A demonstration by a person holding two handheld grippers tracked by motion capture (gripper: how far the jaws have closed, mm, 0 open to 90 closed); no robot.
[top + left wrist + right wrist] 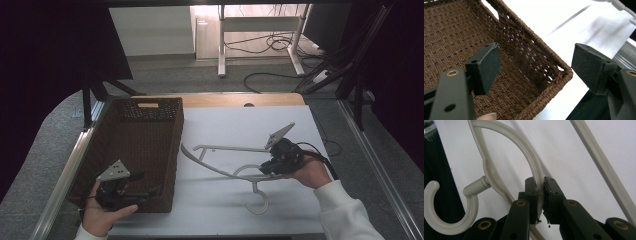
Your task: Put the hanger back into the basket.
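Hanger [225,160] clamped between right gripper [263,170] fingers [531,195] at its curved neck, hook dangling beside them over the bench [240,125]; keep it level toward the basket [132,150], whose corner sits between left gripper [155,190] wide, empty fingers [486,67].

Bare white worktop [240,125] lay open beyond the hanger [225,167] (its hook toward the near edge), while the basket [172,150] walled the left.

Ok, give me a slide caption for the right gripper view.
Right hand-held gripper shut on the curved neck of a white plastic hanger, its hook curling at lower left.
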